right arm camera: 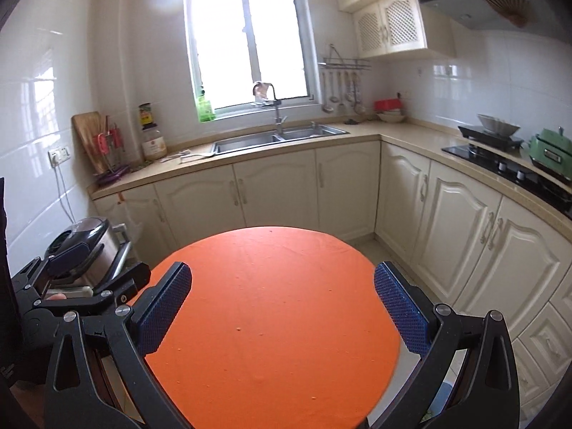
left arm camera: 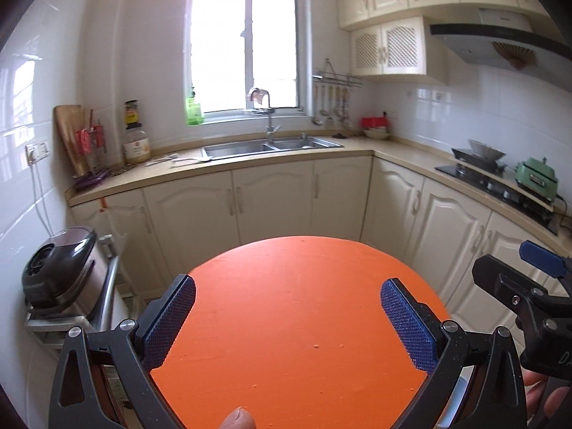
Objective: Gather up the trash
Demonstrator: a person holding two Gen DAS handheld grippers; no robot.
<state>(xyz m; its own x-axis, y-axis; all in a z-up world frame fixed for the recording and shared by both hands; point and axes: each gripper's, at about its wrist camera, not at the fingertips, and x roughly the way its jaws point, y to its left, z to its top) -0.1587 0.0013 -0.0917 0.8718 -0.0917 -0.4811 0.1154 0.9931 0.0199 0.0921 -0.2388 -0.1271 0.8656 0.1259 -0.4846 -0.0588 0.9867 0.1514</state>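
Left gripper (left arm camera: 287, 307): blue pads wide apart, nothing between them. Right gripper (right arm camera: 282, 291): same, spread, nothing held. Orange round table (left arm camera: 296, 321) directly under both finger pairs, only tiny specks on cloth. No trash identifiable in either view. Beyond fingertips: cream cabinets (right arm camera: 275, 193), steel sink (right arm camera: 275, 139), window (right arm camera: 246, 35). Rice cooker (left arm camera: 60, 271) left of left fingers.

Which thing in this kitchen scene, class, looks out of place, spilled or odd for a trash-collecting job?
Little stands out. The round orange table carries only a few tiny specks, no clear trash. Both tongs, left and right, are open and empty above it. A white spoon-like utensil lies loose on the counter beside the sink.
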